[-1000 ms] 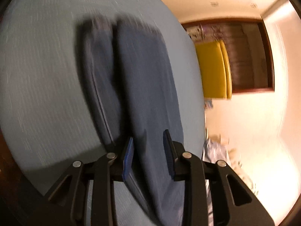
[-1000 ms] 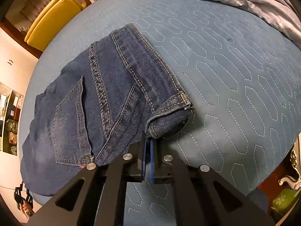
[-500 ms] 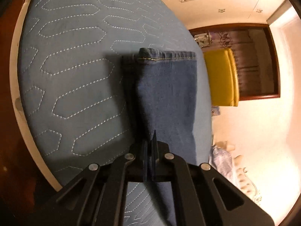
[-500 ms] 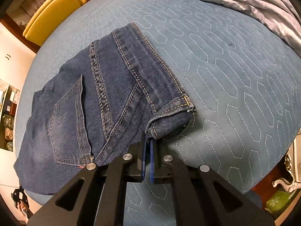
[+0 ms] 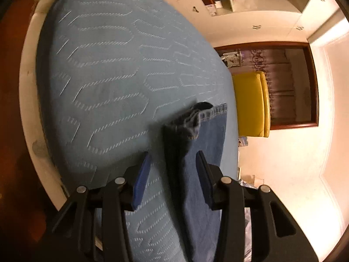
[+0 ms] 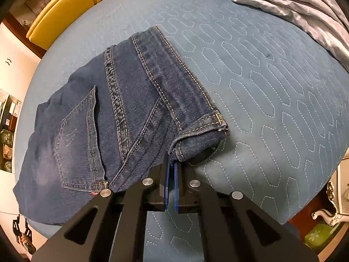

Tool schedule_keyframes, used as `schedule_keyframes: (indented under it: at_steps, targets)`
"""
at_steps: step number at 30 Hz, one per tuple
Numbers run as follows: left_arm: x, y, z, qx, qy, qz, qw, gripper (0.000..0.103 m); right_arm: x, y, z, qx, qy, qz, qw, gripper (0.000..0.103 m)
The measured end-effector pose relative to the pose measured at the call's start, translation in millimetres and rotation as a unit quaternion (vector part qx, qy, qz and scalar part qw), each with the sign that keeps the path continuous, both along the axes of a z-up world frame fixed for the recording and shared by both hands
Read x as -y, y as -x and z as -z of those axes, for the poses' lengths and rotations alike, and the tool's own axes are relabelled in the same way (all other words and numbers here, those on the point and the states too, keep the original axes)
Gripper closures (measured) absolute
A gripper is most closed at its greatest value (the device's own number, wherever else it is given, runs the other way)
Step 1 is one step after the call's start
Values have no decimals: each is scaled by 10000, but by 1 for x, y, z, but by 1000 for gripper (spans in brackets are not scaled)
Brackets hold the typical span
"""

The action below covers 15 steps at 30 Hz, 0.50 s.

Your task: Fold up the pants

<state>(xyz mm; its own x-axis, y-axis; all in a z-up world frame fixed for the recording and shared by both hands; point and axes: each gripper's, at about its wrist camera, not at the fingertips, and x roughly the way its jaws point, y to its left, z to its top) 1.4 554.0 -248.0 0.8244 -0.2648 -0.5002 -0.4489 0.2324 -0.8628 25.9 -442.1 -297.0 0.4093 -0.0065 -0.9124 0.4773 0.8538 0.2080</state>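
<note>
Dark blue jeans [image 6: 122, 113] lie on the blue quilted bed [image 6: 272, 100], back pocket up. My right gripper [image 6: 172, 166] is shut on the near waistband edge, where the band curls up into a loop. In the left wrist view one jeans leg [image 5: 205, 152] runs away from me to a crumpled hem [image 5: 202, 113]. Astride that leg is my left gripper [image 5: 172, 166], its jaws opening. The blue pads [image 5: 141, 172] stand clear of the cloth on both sides.
A grey blanket [image 6: 283, 2] is heaped at the far side of the bed. A yellow chair [image 5: 250, 102] stands beyond the mattress, before a dark wooden doorway. The bed's white edge [image 5: 28, 100] and brown floor lie to the left. White cupboards line the far wall.
My left gripper was open around the leg, then shut on it, and now its jaws have parted again. It has moved closer to the hem, which is now crumpled. The right gripper stayed put.
</note>
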Motion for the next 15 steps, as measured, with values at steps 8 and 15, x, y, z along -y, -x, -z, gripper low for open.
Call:
schedule_keyframes:
  at_steps: [8,15]
  targets:
    - [-4,-25,-4,-158,52,424,9990,61,-4,0,1,-14,43,-28,10000,103]
    - [-10,-43,-21,-123,-317,703,9969,97,-10,-1,1,-55,161,-22,9999,103]
